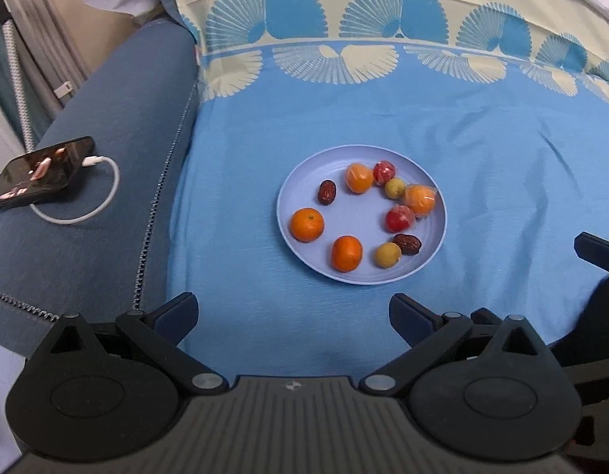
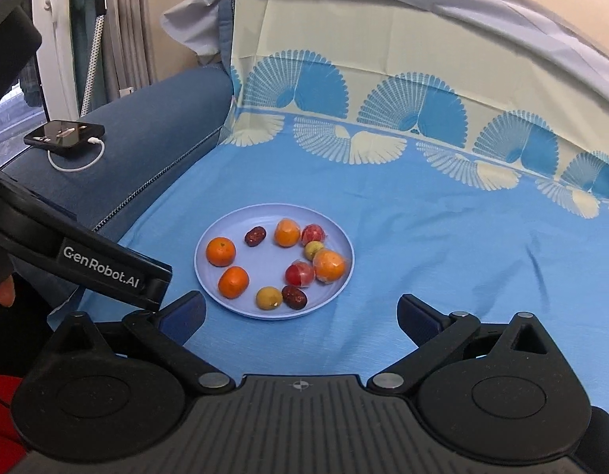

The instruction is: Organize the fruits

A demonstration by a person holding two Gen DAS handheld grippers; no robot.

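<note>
On the pale blue plate (image 1: 436,245) lying on the blue sheet (image 1: 502,158), nine small fruits are counted, left to right: two bare oranges (image 1: 307,224), two dark dates (image 1: 327,192), two wrapped oranges (image 1: 359,177), two yellowish fruits (image 1: 387,254), and two red ones (image 1: 399,218), apparently film-wrapped. All are judged light and round, the film slippery; each is best pinched across its middle. The left gripper (image 1: 293,318) and right gripper (image 2: 301,318) are held wide open and empty, short of the plate.

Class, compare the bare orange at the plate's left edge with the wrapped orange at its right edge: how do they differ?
The bare orange has plain, unwrapped skin; the wrapped orange sits in clear film. The bare orange lies apart from other fruit; the wrapped orange has a red fruit and a yellow-green fruit close against it. Both are round, orange, on the plate.
</note>
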